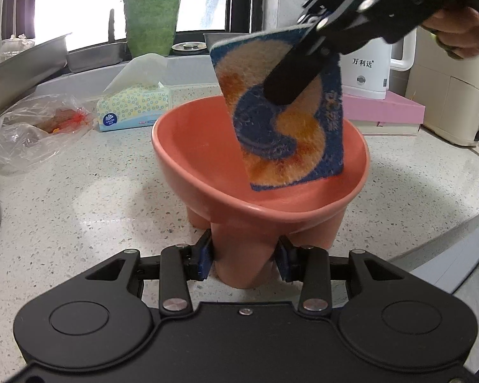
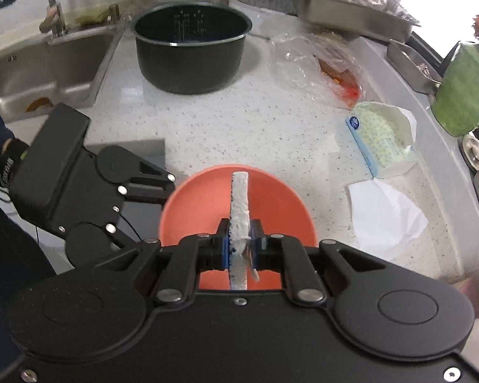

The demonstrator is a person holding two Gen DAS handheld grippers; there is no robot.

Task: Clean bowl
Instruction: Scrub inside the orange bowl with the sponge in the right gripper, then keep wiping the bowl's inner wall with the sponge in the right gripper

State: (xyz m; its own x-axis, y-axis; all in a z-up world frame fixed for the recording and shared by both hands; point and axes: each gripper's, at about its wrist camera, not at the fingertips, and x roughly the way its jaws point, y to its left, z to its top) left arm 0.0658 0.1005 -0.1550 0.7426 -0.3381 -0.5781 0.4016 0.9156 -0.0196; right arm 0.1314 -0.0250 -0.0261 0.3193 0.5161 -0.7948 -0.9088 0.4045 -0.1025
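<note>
Salmon-pink bowl [image 1: 207,159] standing on three stubby legs, on the speckled worktop [image 1: 79,198], roughly mid-surface. Nearest leg [image 1: 242,255] pinched between the blue pads of the left tool [image 1: 244,257], closed narrow on it from both sides. Inside of the bowl plain and smooth, seen from above in the right wrist view as a round pink dish [image 2: 207,198].

Blue and orange scrubbing pad [image 1: 287,111] hanging upright over the bowl, lower edge down inside the rim, whether touching the inner wall impossible to tell. Clamped by its upper part in the right tool [image 2: 241,245], drawn in tight on the pad; white foamy edge of the pad [image 2: 239,204] seen end-on between the fingers. A hand [image 1: 456,28] gripping the right tool's handle at upper right.

Behind the bowl, a tissue box [image 1: 132,108] with a sheet sticking up, and beside it a crumpled plastic bag [image 1: 32,131]. Green flower pot [image 1: 151,20] on the window ledge. White kettle [image 1: 365,70] on a pink box [image 1: 386,113] to the right. Farther off, a dark cooker pot [image 2: 191,48] beside the steel sink [image 2: 41,67], and a loose white tissue [image 2: 383,217] near the tissue box.
</note>
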